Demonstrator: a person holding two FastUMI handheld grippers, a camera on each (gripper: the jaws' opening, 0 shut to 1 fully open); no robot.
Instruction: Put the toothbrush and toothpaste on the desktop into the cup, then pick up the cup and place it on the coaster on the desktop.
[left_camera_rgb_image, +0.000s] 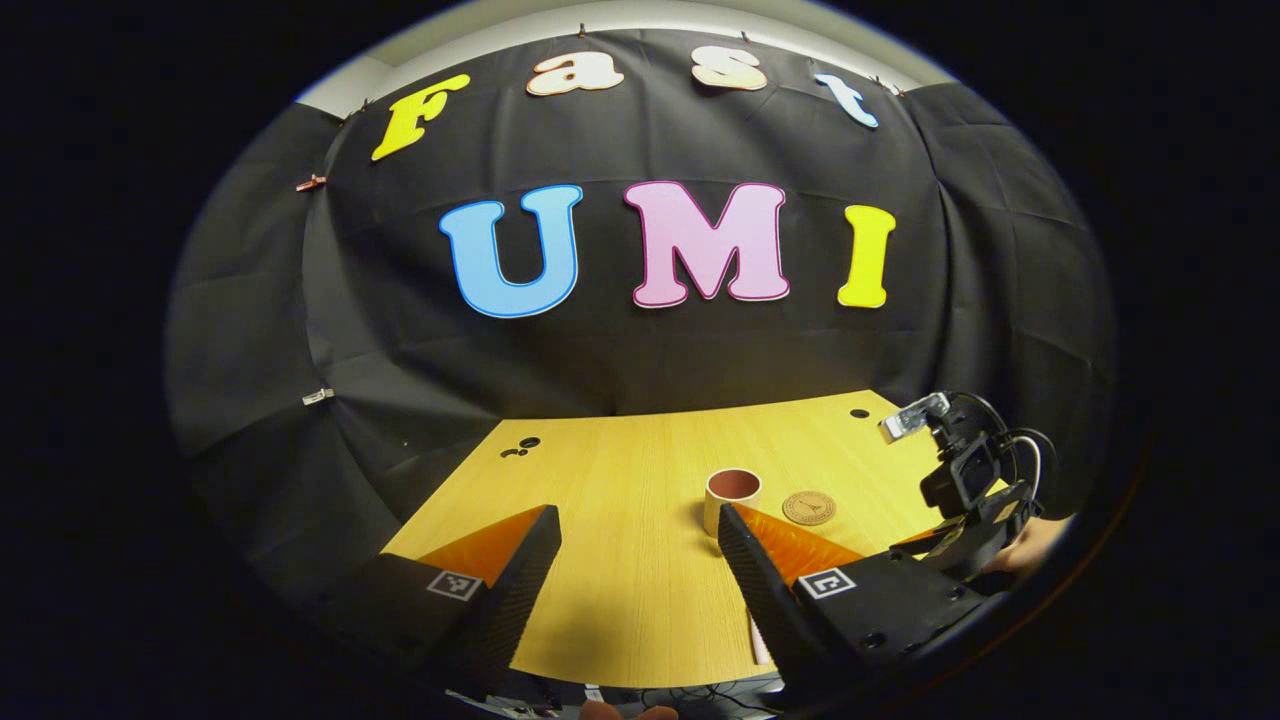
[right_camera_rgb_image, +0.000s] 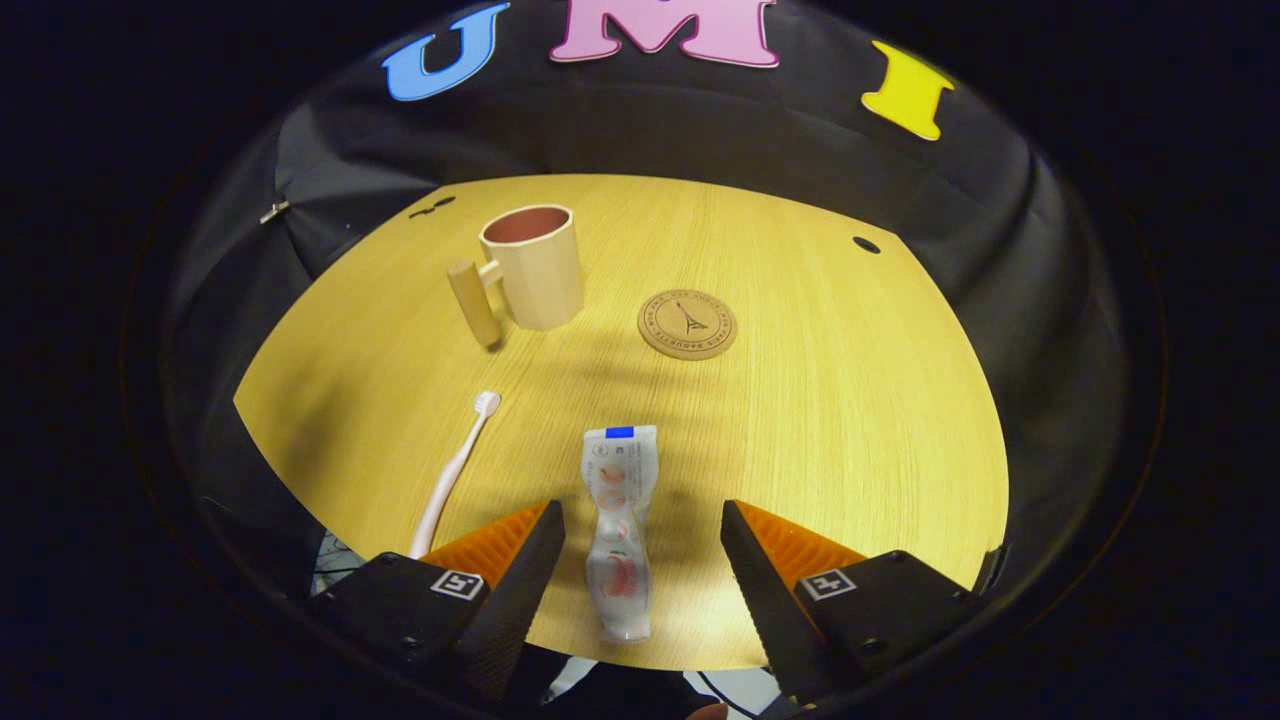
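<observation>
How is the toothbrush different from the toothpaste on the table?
The toothbrush is thin and pinkish with a small white bristle head; the toothpaste is a wide, flat white tube with fruit pictures. The toothpaste lies between the right gripper's open fingers; the toothbrush lies off to the side. Both lie flat on the desktop, outside the cup.

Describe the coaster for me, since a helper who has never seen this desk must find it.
On the yellow wooden desktop, look just right of the beige cup with a wooden peg handle. The round brown cork coaster lies flat there, stamped with a tower emblem, the only disc on the desktop.
</observation>
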